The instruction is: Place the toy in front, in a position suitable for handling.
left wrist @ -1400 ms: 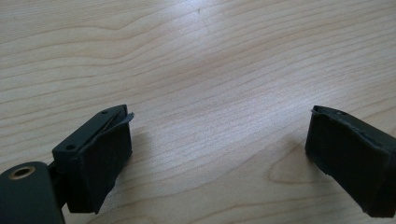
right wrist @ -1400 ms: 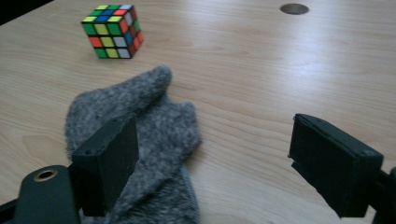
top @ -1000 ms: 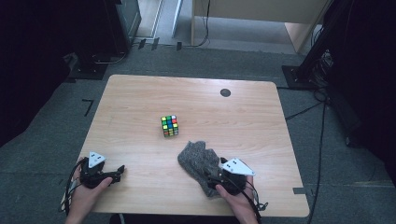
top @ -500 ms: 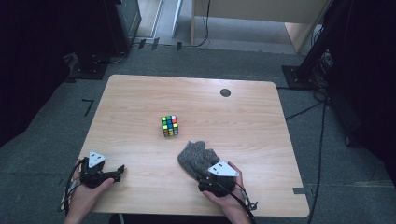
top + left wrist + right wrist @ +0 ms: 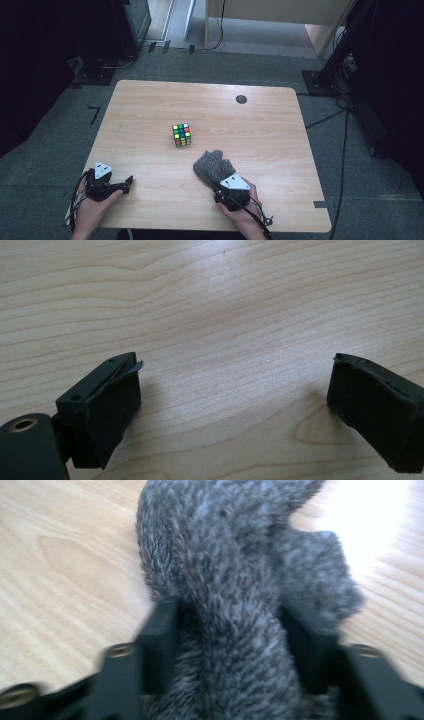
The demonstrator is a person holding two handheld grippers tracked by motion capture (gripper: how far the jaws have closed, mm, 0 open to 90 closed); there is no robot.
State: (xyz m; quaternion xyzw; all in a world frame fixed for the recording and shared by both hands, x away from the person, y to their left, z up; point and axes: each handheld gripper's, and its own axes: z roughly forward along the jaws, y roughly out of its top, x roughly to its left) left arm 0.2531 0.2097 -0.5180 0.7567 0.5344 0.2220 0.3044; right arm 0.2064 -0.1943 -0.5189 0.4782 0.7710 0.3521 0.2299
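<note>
Two jaws of your right gripper (image 5: pixel 227 630) have just been closing and now pinch the grey cloth (image 5: pixel 214 166) at the table's (image 5: pixel 150 100) near edge; your left gripper (image 5: pixel 235 390) rests agape.

A wooden table (image 5: pixel 150 100) bears a colourful cube (image 5: pixel 181 135) and grey cloth (image 5: pixel 212 165).

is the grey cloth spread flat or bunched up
Bunched up: the cloth sits in a crumpled heap with a thick fold between the right hand-held gripper jaws, which have just been closing.
</note>
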